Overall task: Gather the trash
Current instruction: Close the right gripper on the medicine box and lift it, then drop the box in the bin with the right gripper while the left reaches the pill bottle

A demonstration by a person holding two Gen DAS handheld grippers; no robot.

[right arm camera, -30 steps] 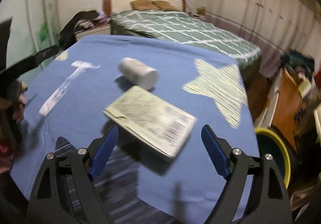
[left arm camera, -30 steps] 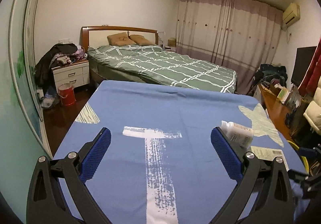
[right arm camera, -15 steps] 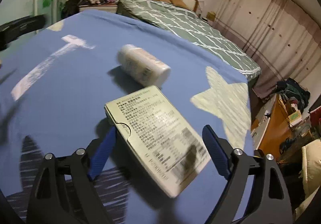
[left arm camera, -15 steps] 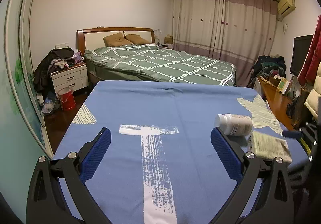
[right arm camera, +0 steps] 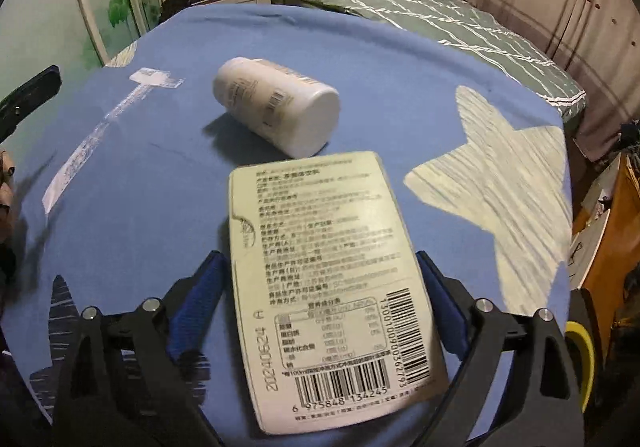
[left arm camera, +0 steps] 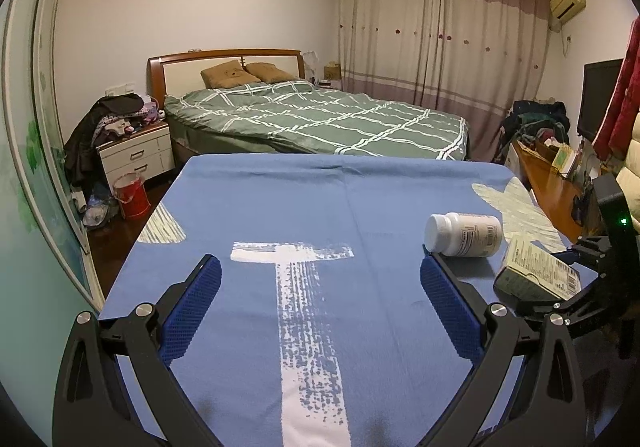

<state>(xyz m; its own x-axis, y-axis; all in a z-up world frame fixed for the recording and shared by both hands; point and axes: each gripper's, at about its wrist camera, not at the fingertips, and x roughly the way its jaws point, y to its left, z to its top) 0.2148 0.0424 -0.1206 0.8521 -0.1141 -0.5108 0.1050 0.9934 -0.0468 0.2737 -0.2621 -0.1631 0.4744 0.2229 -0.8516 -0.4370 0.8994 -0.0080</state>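
A flat white printed box [right arm camera: 332,287] lies on the blue tablecloth [right arm camera: 160,167], between the open jaws of my right gripper [right arm camera: 320,275]. The jaws stand on either side of it, with small gaps. The box also shows in the left wrist view [left arm camera: 536,275], with the right gripper [left arm camera: 576,279] around it. A white pill bottle [right arm camera: 276,107] lies on its side just beyond the box; it also shows in the left wrist view [left arm camera: 464,235]. My left gripper [left arm camera: 320,287] is open and empty over the cloth, left of the bottle.
A bed with a green checked cover [left arm camera: 320,119] stands beyond the table. A red bucket [left arm camera: 130,195] and a nightstand [left arm camera: 136,155] stand at the left. A wooden desk [left arm camera: 548,183] runs along the right. A yellow-rimmed bin [right arm camera: 580,359] stands below the table's right edge.
My right gripper has moved forward until the box lies between its jaws. The left view has shifted, so the bottle and box show more fully at the right.
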